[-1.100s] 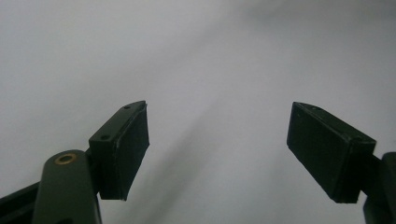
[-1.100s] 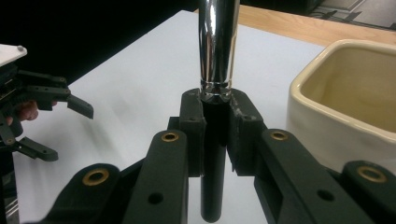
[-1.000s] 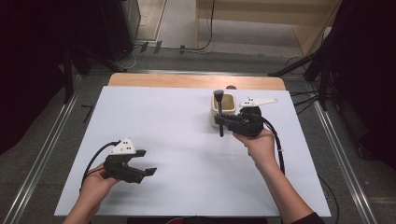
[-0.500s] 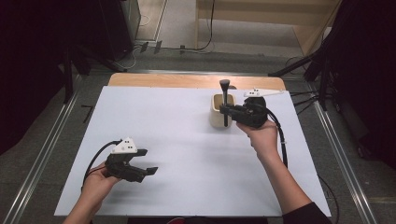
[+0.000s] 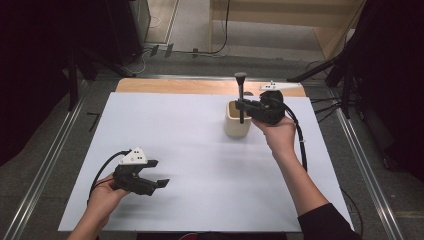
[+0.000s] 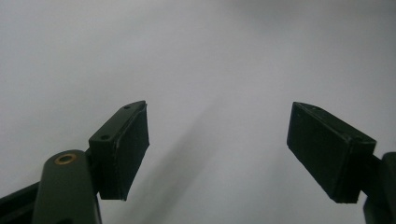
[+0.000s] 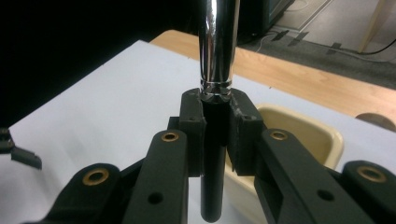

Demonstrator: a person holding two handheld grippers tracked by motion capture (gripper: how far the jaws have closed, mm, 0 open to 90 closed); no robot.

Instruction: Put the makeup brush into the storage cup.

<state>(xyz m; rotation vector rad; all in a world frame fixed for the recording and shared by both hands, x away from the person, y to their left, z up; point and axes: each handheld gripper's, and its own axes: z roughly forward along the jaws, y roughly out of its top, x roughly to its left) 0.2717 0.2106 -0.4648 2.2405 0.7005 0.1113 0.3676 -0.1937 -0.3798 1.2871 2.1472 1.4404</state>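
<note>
High view: the right gripper (image 5: 243, 106) holds a brush (image 5: 241, 95) upright at the far right of the white table (image 5: 200, 150), the brush's dark head on top and its lower end over the mouth of a cream cup (image 5: 236, 123); the left gripper (image 5: 156, 174) rests at the near left, well apart. Right gripper view: the right gripper (image 7: 216, 133) is clenched on the brush (image 7: 217, 42) where its black handle meets a chrome ferrule, a detail the high view does not resolve; the handle's tip hangs free just beside the cup (image 7: 303, 135), whose hollow shows behind the jaws. Left gripper view: the left gripper (image 6: 233, 149) stands released, jaws wide apart over bare table (image 6: 210, 56), nothing between them.
</note>
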